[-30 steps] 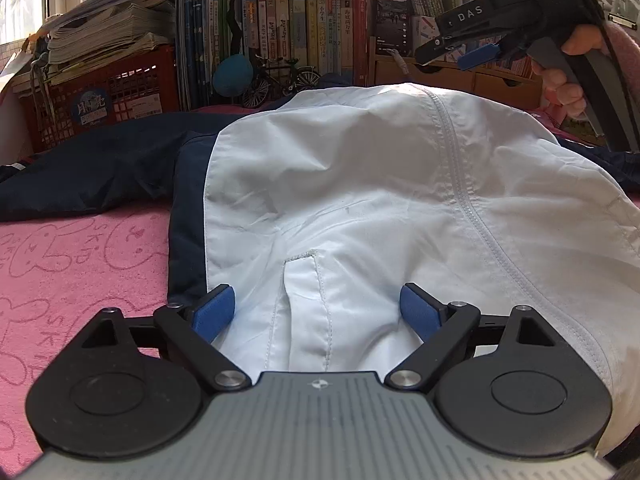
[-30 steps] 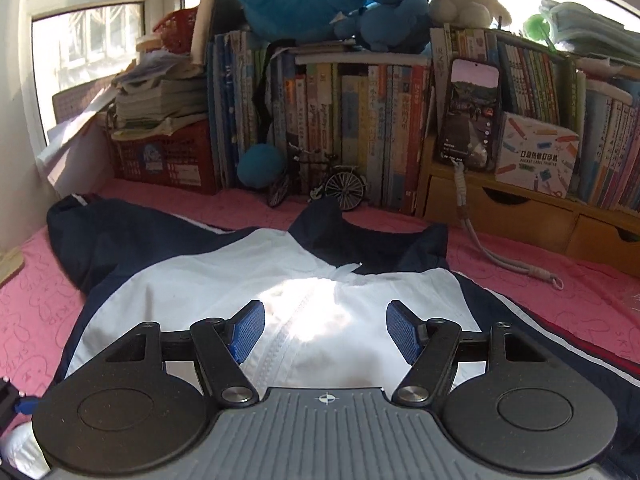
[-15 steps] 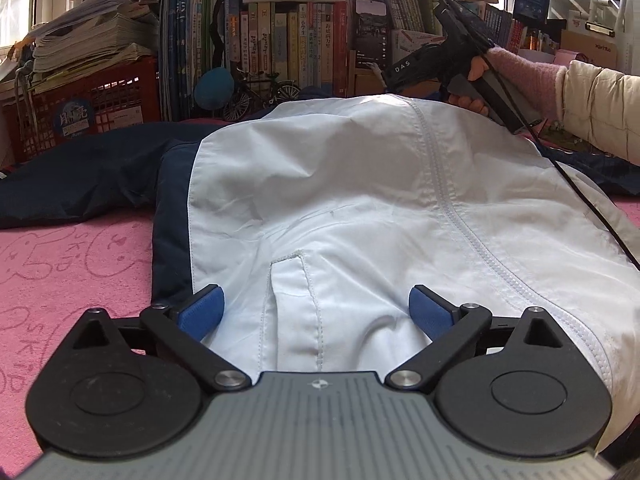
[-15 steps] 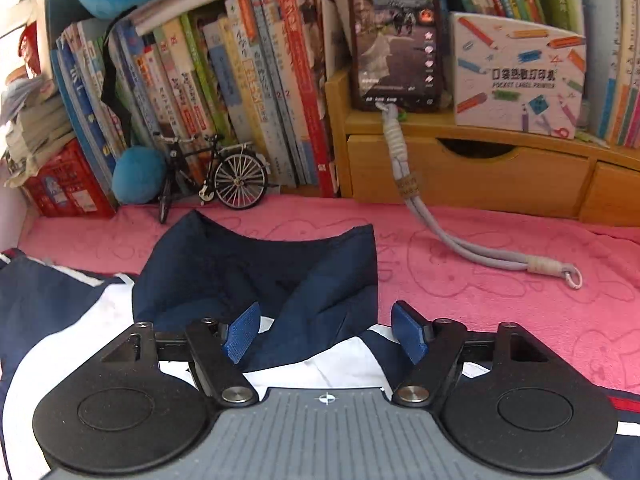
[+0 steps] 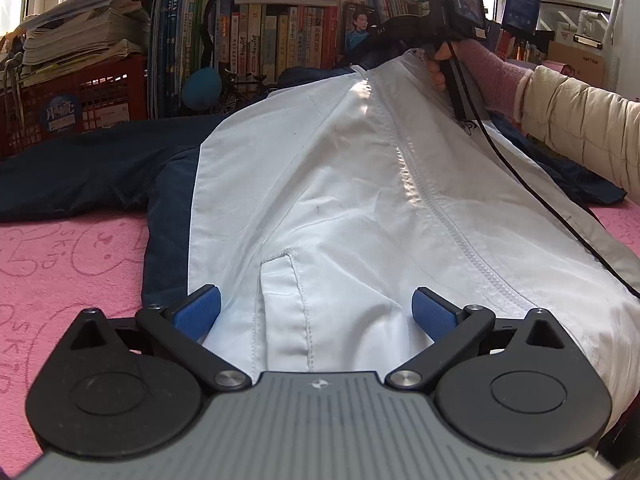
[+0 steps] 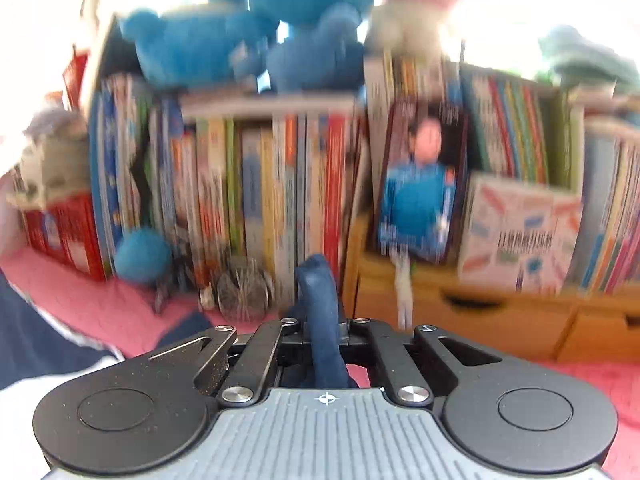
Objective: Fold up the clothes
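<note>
Left view: sitting low at the jacket (image 5: 320, 200) hem, looking along it toward the books (image 5: 260, 36), close.
Right view: hovering at the collar (image 6: 320, 320), facing the books (image 6: 260, 192), blurred.
Shared: books, phone (image 5: 358, 26) (image 6: 420, 196).

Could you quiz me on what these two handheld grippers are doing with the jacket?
1. True or false: the left gripper is clamped on the white jacket.
2. What does the right gripper pinch? A) navy collar B) toy bicycle C) phone cable
3. What colour is the cloth under the jacket?

Key: 1 false, its jaws stand wide open. 2 A, the navy collar. 3 pink, the pink cloth.
</note>
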Motion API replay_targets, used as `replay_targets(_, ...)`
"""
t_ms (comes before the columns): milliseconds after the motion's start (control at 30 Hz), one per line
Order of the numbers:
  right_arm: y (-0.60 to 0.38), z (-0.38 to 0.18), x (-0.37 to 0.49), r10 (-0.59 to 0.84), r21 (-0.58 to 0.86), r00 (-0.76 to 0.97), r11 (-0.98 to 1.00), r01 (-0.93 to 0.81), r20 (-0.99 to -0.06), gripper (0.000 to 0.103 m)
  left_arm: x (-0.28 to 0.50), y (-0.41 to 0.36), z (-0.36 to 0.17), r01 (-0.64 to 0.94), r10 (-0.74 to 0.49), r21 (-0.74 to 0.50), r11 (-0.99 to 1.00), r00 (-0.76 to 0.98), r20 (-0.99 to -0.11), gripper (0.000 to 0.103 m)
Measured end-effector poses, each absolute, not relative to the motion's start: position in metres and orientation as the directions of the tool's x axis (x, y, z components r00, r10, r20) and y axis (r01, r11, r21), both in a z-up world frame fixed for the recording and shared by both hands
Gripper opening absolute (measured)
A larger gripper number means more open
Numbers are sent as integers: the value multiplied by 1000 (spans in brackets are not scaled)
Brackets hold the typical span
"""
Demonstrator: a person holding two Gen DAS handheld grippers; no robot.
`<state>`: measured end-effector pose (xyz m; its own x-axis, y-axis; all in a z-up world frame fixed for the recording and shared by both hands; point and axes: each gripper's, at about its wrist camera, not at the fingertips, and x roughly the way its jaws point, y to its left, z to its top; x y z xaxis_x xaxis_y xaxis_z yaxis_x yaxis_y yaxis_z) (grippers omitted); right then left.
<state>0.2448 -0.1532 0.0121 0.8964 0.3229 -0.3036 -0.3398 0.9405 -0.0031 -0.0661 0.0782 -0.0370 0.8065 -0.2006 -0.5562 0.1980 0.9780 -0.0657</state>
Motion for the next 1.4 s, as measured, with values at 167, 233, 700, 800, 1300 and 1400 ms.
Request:
replay_targets(167,-142,-13,297,136,-135,852,963,-234,-506,30,-66,78,-36,200,-200,-63,978,806,-557,102)
replay_targets(233,-150,-14,296,153,-46,831,977,-210,-535,38,-68,77,-36,200,-199,-60,978,806,-557,102)
replay_targets(700,-113,-35,169,313,-103,646,847,-522,-696,21,-63,85,-19,160,-189,-102,982,802,-566,89)
replay_targets(800,-120,-45,211,258,-80,644,891,-447,-720,14,-40,107,20,183,-241,-163,969,839,-488,89)
replay_targets(1300,-142,-36,202,372,-27,641,852,-522,-672,28,175,67,-19,115,-86,7,993,782,-617,51)
replay_targets(1400,-137,-43,197,342,-88,644,838,-539,-685,34,192,61,-36,80,-14,80,994,787,-617,53)
